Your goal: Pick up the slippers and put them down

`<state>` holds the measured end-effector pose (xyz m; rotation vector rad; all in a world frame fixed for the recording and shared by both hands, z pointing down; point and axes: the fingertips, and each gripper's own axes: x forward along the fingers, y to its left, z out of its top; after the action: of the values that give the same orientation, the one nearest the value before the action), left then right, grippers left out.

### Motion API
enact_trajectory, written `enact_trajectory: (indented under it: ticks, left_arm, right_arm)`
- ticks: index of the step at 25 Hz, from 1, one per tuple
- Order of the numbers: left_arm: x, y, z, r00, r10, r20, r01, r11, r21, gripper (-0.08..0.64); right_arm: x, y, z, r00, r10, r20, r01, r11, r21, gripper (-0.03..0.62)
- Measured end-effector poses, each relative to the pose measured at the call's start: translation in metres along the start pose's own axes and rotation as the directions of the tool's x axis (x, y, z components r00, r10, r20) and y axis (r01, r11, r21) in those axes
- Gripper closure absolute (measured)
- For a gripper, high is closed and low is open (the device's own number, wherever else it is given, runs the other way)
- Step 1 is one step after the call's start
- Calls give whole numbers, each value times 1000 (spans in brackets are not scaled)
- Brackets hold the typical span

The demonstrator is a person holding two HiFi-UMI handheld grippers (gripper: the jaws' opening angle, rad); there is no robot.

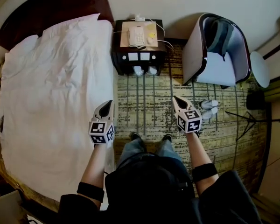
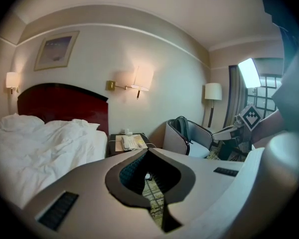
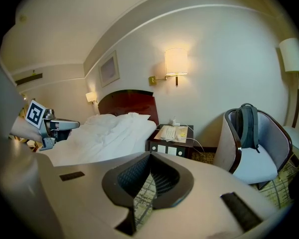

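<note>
At nine to eleven o'clock in the head view lies a wide bed with a rumpled white duvet. A yellow-and-dark patterned carpet fills the middle. A grey shell armchair stands at two o'clock, and a dark wooden bedside counter at twelve carries a white telephone. The left tool and the right tool are each pressed together and pinch nothing. A pair of pale grey slippers lies on the carpet at three o'clock, just beside the right tool.
</note>
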<state>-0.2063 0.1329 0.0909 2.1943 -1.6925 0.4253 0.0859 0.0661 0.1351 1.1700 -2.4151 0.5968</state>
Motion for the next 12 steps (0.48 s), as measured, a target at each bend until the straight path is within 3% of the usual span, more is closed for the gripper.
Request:
enact_trajectory:
  ticks: [4, 12]
  left_arm:
    - [0, -24, -11, 999, 33, -21, -34, 999, -42, 557]
    - [-1, -53, -20, 998, 63, -30, -65, 997, -51, 557]
  right_arm:
    - [-12, -10, -12, 999, 37, -21, -37, 999, -23, 591]
    - [-35, -38, -33, 998, 42, -49, -44, 998, -45, 591]
